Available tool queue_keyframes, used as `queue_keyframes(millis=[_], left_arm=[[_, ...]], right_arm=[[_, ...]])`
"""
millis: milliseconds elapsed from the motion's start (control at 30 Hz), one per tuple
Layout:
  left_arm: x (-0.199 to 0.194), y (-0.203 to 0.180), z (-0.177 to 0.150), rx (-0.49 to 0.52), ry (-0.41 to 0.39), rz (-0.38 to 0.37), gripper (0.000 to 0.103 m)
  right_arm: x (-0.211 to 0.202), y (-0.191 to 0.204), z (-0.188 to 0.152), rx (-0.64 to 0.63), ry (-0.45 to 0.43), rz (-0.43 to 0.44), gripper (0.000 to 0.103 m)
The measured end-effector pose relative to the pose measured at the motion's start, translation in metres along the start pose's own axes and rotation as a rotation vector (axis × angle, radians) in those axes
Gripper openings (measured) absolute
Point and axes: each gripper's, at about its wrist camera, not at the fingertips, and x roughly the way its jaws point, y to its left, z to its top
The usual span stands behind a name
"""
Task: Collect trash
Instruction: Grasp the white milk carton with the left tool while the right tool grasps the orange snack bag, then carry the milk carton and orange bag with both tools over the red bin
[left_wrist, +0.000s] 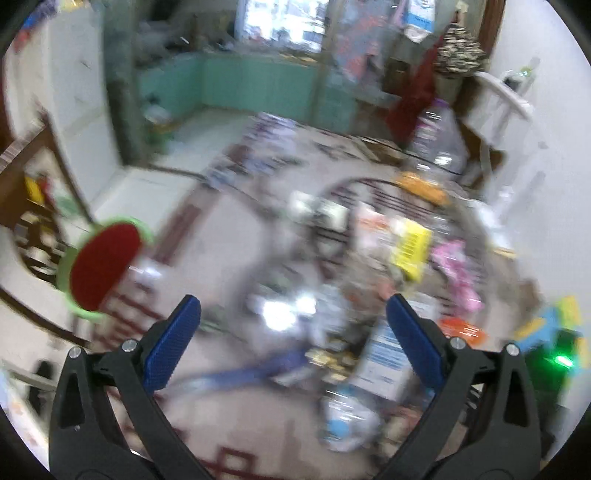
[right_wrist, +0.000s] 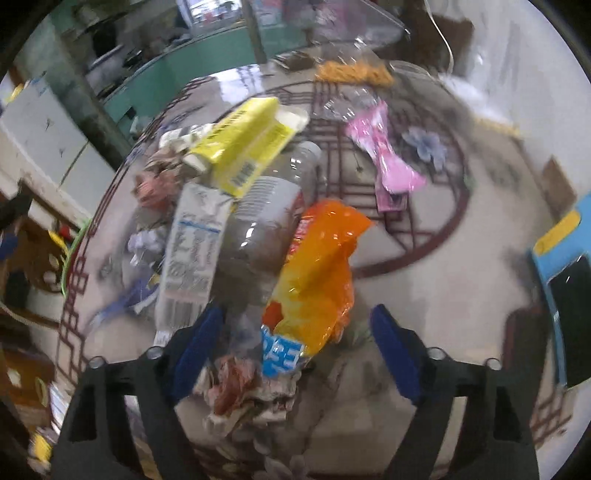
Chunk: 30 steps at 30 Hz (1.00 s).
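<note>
Fingers: right fingers (right_wrist: 295, 332) spread, gripping nothing — orange wrapper (right_wrist: 317, 266) lies between them, atop the trash heap on the worktop (right_wrist: 461, 266) | left fingers (left_wrist: 291, 325) wide, empty | judgement: lower squarely, pinch 1 wrapper only — avoid the bottle (right_wrist: 266, 206).

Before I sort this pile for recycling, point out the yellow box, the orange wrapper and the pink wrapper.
yellow box (right_wrist: 243, 147), right wrist view, its broad printed face
orange wrapper (right_wrist: 317, 269), right wrist view, its crinkled middle
pink wrapper (right_wrist: 388, 155), right wrist view, its twisted middle
</note>
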Motion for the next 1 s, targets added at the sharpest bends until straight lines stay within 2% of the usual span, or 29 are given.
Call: queue_keyframes(millis=[33,67,133,167,200,267,333,367,433,500,633,700,767,800,900,1000], left_arm=[[0.002,-0.002,-0.003,-0.009,0.006,-0.054,0.099],[0.002,-0.005,-0.005,-0.009,-0.005,-0.061,0.099],[0.001,-0.014,-0.011,0.035,-0.064,-0.037,0.099],[0.002,-0.021,-0.014,0.088,-0.082,-0.021,0.099],[0.006,-0.029,-0.016,0.142,-0.072,-0.012,0.099],[0.019,-0.042,-0.022,0.211,-0.007,-0.036,0.099],[0.035,-0.051,-0.030,0.234,0.072,-0.078,0.098],[0.043,-0.056,-0.035,0.242,0.108,-0.099,0.096],[0.061,-0.065,-0.045,0.262,0.170,-0.125,0.082],[0.080,-0.072,-0.051,0.273,0.225,-0.160,0.080],[0.106,-0.073,-0.055,0.231,0.304,-0.190,0.080],[0.115,-0.077,-0.057,0.237,0.328,-0.191,0.079],[0.120,-0.083,-0.061,0.250,0.351,-0.221,0.068],[0.121,-0.085,-0.062,0.249,0.363,-0.253,0.056],[0.122,-0.091,-0.060,0.256,0.374,-0.297,0.055],[0.105,-0.098,-0.053,0.298,0.325,-0.336,0.054]], right_arm=[[0.007,-0.004,0.001,0.018,0.009,-0.007,0.078],[0.011,-0.007,0.005,0.031,0.025,-0.015,0.078],[0.024,-0.014,0.009,0.058,0.049,-0.020,0.078],[0.029,-0.018,0.009,0.075,0.061,-0.015,0.078],[0.035,-0.021,0.012,0.091,0.067,-0.001,0.075],[0.044,-0.028,0.011,0.107,0.102,0.019,0.061],[0.040,-0.034,0.010,0.130,0.094,0.057,0.056],[0.036,-0.036,0.009,0.139,0.085,0.073,0.055],[0.023,-0.038,0.007,0.142,0.048,0.080,0.054],[0.003,-0.042,0.005,0.130,-0.009,0.058,0.054],[-0.026,-0.052,-0.002,0.125,-0.070,0.019,0.054],[-0.040,-0.058,-0.008,0.130,-0.094,-0.004,0.054],[-0.042,-0.058,-0.005,0.139,-0.106,-0.024,0.054],[-0.047,-0.060,-0.007,0.146,-0.114,-0.031,0.054],[-0.053,-0.061,-0.008,0.165,-0.130,-0.034,0.054],[-0.054,-0.057,0.000,0.155,-0.153,-0.035,0.054]])
